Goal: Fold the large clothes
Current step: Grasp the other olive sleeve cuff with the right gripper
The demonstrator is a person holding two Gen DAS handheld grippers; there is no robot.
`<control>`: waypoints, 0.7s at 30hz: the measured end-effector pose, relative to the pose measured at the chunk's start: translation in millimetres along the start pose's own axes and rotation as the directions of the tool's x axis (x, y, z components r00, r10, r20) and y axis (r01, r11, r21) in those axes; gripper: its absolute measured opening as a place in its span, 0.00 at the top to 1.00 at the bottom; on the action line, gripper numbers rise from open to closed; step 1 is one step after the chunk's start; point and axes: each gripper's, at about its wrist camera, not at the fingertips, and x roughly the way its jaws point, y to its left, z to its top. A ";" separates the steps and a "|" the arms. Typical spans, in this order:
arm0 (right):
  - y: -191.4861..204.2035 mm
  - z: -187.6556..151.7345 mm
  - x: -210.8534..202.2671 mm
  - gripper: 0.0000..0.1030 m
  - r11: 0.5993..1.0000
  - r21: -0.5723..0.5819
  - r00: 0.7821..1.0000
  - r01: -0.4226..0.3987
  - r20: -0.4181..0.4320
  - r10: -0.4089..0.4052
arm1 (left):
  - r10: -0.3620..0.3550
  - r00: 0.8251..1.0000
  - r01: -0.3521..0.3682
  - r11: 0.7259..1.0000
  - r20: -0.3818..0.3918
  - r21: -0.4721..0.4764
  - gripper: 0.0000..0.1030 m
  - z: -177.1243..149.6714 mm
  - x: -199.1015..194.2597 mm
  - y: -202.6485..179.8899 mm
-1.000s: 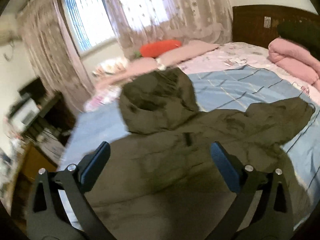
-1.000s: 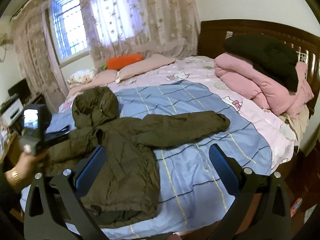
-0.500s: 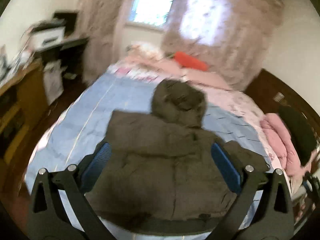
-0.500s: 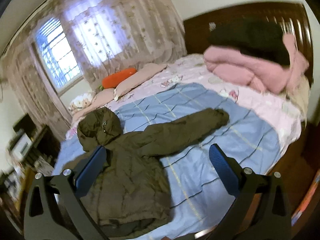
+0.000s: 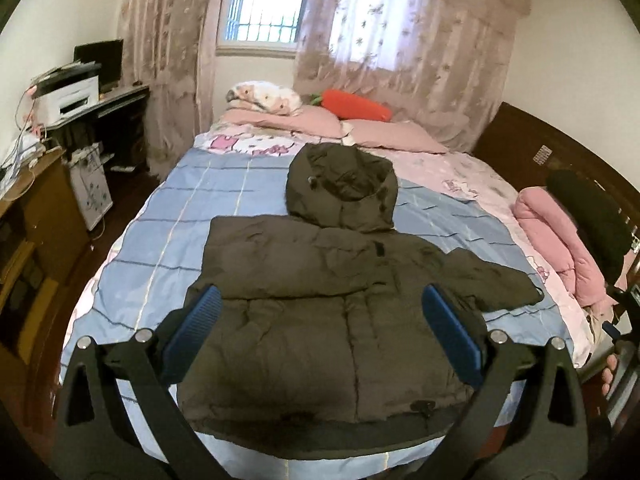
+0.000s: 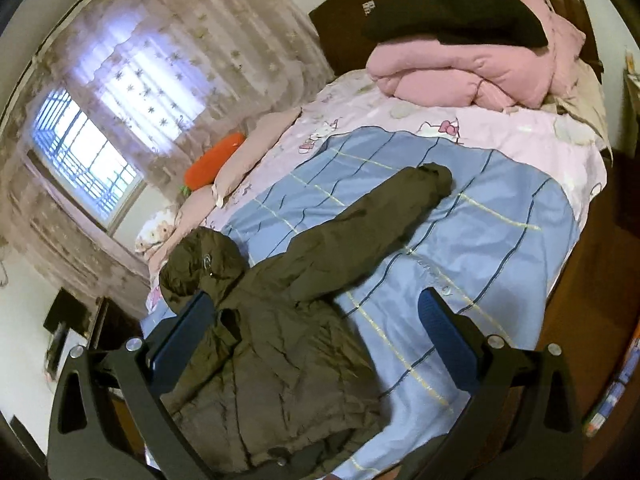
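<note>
Both my left gripper (image 5: 320,328) and right gripper (image 6: 316,328) hung wide apart, holding nothing. The puffy hooded jacket (image 5: 320,300) could spring back open, and its long sleeve (image 6: 360,224) might slide off the bed (image 6: 520,220).

home bedroom: bed (image 5: 192,216) with blue checked quilt, pink pillows (image 5: 280,120), folded pink duvet (image 6: 460,76), dark wooden headboard (image 5: 520,140), lace curtains (image 5: 408,48) over barred window (image 5: 268,0), desk with printer (image 5: 68,96).

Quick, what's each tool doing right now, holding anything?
Left tool: open, holding nothing, above the jacket.
Right tool: open, holding nothing, above the jacket and bed.
</note>
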 end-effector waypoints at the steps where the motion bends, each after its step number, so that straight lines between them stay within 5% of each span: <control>1: 1.5 0.7 0.5 0.01 0.999 -0.010 1.000 0.031 0.007 -0.031 | 0.000 1.000 0.000 1.000 0.007 0.007 0.02 0.3 -0.9 -0.3; 7: -0.9 7.7 17.8 0.01 0.998 -0.033 0.998 0.062 -0.016 -0.063 | 0.014 0.999 -0.016 0.998 0.036 0.064 0.02 -1.5 -3.5 -4.9; 12: -22.6 18.2 40.9 0.01 0.994 0.096 0.995 -0.049 -0.081 0.057 | 0.010 1.000 -0.012 0.998 0.028 0.064 0.02 -2.1 -2.9 -2.5; 15: -40.2 22.8 56.7 0.01 0.983 0.176 0.990 -0.043 -0.122 0.065 | 0.020 0.999 -0.022 0.999 0.030 0.048 0.02 -0.2 -2.5 3.3; 21: -55.1 42.7 94.3 0.01 0.981 0.174 0.983 -0.080 -0.150 0.107 | 0.015 1.000 -0.015 1.000 -0.001 0.020 0.02 -1.0 3.5 10.1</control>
